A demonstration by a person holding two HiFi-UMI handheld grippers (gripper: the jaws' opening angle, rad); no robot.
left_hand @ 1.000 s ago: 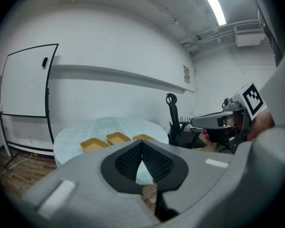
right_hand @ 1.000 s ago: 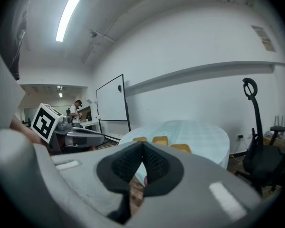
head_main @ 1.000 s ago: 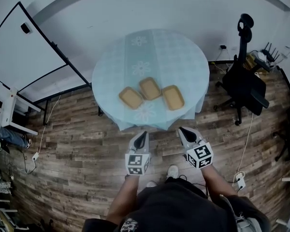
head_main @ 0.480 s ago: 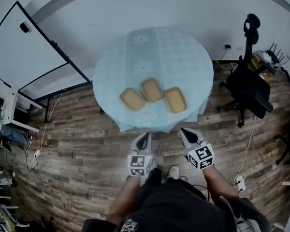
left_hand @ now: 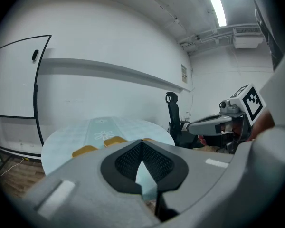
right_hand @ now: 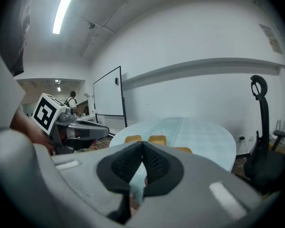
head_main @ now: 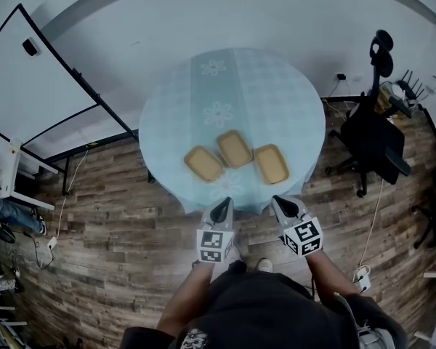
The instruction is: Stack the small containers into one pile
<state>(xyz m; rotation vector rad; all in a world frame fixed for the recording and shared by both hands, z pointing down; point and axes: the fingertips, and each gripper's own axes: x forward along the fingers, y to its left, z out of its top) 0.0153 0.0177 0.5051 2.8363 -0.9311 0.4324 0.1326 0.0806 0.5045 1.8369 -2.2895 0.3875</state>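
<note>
Three small tan containers lie side by side near the front edge of a round table (head_main: 276, 93) with a pale blue cloth: a left container (head_main: 203, 163), a middle container (head_main: 235, 148) and a right container (head_main: 271, 163). None rests on another. My left gripper (head_main: 221, 206) hangs just short of the table's front edge, below the left container, jaws shut and empty. My right gripper (head_main: 283, 203) hangs beside it, below the right container, also shut with nothing held. In the left gripper view the containers (left_hand: 115, 141) show low beyond the closed jaws (left_hand: 142, 146); the right gripper view shows the containers (right_hand: 156, 139) likewise.
A black office chair (head_main: 370, 133) stands right of the table. A whiteboard on a black frame (head_main: 36, 93) leans at the left. Cables and a power strip (head_main: 360, 271) lie on the wooden floor at the right.
Both grippers have moved forward towards the table's front edge, and the table now sits lower and nearer in the head view. Jaws stay shut; the containers have not moved.
</note>
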